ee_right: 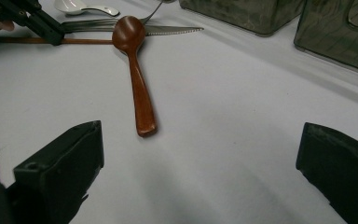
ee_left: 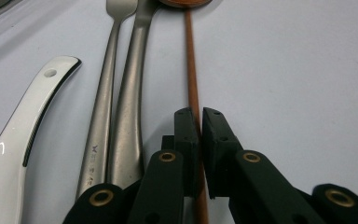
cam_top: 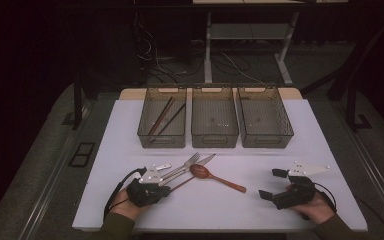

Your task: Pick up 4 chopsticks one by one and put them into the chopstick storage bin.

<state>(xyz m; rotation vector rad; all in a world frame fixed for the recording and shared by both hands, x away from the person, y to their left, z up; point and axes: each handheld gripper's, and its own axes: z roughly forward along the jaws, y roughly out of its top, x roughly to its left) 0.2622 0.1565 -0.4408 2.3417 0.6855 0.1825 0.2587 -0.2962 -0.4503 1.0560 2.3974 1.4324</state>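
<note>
My left gripper (ee_left: 200, 125) is shut on a thin brown chopstick (ee_left: 191, 70) that lies on the white table and runs away toward a wooden spoon's bowl. In the high view the left gripper (cam_top: 166, 188) sits at the front left, with the chopstick (cam_top: 184, 182) slanting toward the wooden spoon (cam_top: 215, 177). A steel fork (ee_left: 103, 93), a steel knife (ee_left: 130, 93) and a white ceramic spoon (ee_left: 23, 121) lie just left of the chopstick. My right gripper (cam_top: 272, 184) rests at the front right, open and empty, its jaws (ee_right: 200, 154) wide apart and facing the wooden spoon (ee_right: 137, 79).
Three clear grey bins stand side by side at the back of the table: the left bin (cam_top: 145, 125) holds a pair of chopsticks (cam_top: 162, 116), the middle bin (cam_top: 215, 140) and right bin (cam_top: 286, 127) look bare. A dark floor with cables lies beyond.
</note>
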